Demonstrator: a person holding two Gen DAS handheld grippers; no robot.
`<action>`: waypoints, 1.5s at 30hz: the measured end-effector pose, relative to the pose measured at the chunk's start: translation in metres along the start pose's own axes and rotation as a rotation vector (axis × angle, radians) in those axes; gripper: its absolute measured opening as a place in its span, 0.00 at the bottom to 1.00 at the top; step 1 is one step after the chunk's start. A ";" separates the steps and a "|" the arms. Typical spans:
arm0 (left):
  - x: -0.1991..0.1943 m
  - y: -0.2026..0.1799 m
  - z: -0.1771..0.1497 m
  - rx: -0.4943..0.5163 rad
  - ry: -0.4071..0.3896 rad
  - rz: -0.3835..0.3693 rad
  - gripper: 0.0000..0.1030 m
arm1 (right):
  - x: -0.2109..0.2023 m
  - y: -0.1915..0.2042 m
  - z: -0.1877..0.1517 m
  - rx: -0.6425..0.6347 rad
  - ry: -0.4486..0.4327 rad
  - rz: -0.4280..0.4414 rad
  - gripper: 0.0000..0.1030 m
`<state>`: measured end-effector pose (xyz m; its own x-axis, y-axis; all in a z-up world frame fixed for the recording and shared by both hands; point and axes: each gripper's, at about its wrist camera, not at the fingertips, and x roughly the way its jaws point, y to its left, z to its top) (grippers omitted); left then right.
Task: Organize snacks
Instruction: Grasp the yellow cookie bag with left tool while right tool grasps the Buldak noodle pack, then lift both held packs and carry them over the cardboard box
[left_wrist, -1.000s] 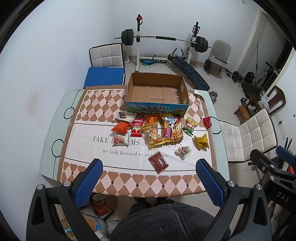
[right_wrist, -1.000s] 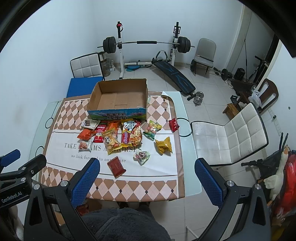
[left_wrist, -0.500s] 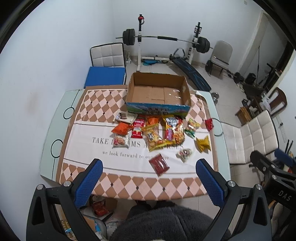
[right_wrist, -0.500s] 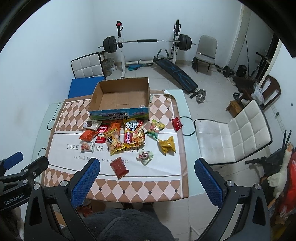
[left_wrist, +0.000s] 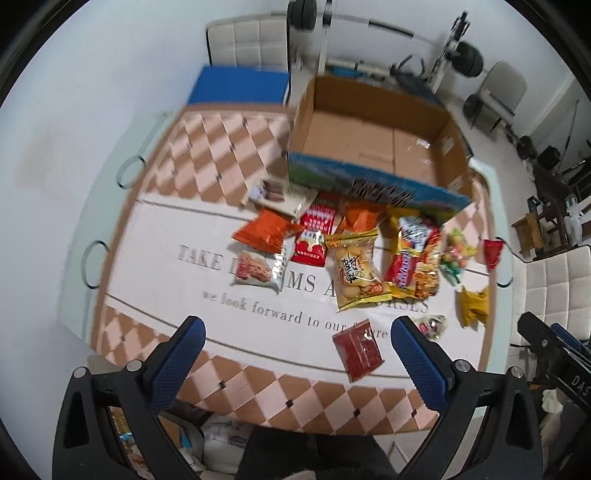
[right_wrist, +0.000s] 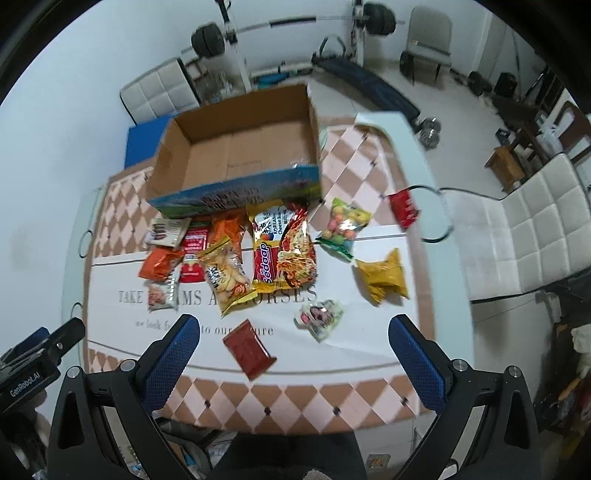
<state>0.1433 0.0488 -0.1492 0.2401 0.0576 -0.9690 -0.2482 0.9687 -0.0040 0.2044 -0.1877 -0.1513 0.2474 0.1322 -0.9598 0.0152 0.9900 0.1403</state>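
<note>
An empty cardboard box (left_wrist: 373, 144) (right_wrist: 236, 155) stands at the far side of the table. Several snack packets lie in front of it: a dark red packet (left_wrist: 357, 349) (right_wrist: 249, 349) nearest me, a yellow biscuit bag (left_wrist: 356, 273), a Sedaap noodle pack (right_wrist: 282, 251), a yellow packet (right_wrist: 382, 275), a green candy bag (right_wrist: 343, 225). My left gripper (left_wrist: 295, 354) is open and empty above the table's near edge. My right gripper (right_wrist: 293, 356) is open and empty, above the near edge too.
The table has a diamond-patterned cloth (left_wrist: 207, 147). A white chair (right_wrist: 517, 225) stands to the right, another chair (left_wrist: 247, 40) and a blue pad (left_wrist: 240, 86) behind. A weight bench and barbell rack (right_wrist: 288, 29) fill the back of the room.
Both grippers have moved forward and down toward the table; the snacks and box look larger. Nothing on the table has moved.
</note>
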 end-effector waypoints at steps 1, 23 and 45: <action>0.024 -0.002 0.008 -0.002 0.035 -0.001 1.00 | 0.000 0.000 0.000 0.000 0.000 0.000 1.00; 0.251 -0.046 0.042 -0.137 0.397 -0.255 0.53 | 0.236 -0.009 0.073 0.044 0.308 0.043 1.00; 0.257 -0.044 0.003 -0.043 0.387 -0.184 0.52 | 0.269 0.030 0.029 -0.039 0.451 -0.055 0.89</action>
<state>0.2188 0.0222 -0.3974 -0.0837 -0.2182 -0.9723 -0.2746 0.9430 -0.1880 0.2991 -0.1240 -0.3983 -0.1993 0.0792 -0.9767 -0.0217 0.9961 0.0852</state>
